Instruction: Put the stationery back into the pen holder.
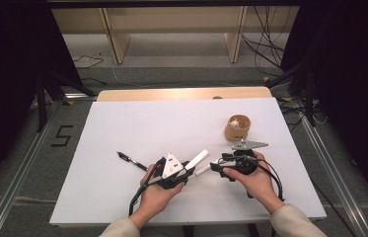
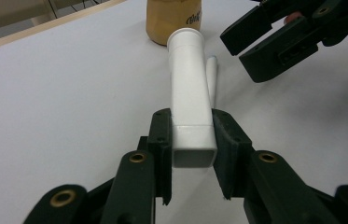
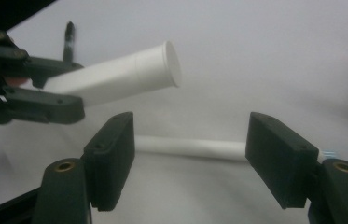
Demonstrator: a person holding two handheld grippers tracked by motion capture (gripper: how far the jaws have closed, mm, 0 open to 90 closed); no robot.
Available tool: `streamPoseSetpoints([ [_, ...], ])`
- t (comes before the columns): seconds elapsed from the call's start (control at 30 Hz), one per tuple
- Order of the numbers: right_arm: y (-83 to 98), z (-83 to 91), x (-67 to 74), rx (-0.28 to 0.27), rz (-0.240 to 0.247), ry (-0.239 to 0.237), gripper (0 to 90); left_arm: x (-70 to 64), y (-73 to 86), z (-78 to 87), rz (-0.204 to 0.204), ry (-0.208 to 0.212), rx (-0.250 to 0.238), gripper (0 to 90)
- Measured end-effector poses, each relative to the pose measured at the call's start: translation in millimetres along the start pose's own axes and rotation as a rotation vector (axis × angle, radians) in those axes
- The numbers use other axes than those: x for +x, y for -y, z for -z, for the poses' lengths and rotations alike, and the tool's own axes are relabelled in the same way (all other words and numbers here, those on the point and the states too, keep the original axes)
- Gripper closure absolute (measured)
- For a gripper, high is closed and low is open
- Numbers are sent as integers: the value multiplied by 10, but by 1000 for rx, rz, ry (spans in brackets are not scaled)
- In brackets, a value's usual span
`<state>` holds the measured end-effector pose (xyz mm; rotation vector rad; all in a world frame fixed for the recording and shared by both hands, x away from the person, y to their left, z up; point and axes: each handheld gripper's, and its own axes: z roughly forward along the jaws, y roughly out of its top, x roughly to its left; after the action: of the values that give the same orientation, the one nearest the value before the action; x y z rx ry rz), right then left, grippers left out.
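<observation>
My left gripper [image 2: 192, 149] is shut on the squared end of a white tube [image 2: 188, 93], which points up and away toward the right gripper [image 2: 274, 42]. In the high view the tube [image 1: 197, 159] sticks out of the left gripper [image 1: 187, 168] over the white sheet. A thin white stick [image 3: 190, 148] lies flat on the sheet. My right gripper [image 3: 190, 140] is open just above it, one jaw on each side, and the pads do not touch it. In the right gripper view the round end of the tube [image 3: 120, 77] hangs above the stick.
A tan cup [image 1: 237, 128] with something small inside stands behind the right gripper [image 1: 216, 167]. A black pen [image 1: 132, 161] lies to the left of the left hand. The white sheet [image 1: 137, 123] covers the table, with its wooden edge at the back.
</observation>
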<state>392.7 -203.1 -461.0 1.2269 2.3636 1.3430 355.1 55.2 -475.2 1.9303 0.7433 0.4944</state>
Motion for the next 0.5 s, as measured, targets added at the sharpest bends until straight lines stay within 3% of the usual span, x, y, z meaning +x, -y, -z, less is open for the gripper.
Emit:
streamPoseSetpoints([
  [0.5, -47, -167, 70, -85, -182, -109, 340, -3, -8, -9, 7, -16, -11, 710],
])
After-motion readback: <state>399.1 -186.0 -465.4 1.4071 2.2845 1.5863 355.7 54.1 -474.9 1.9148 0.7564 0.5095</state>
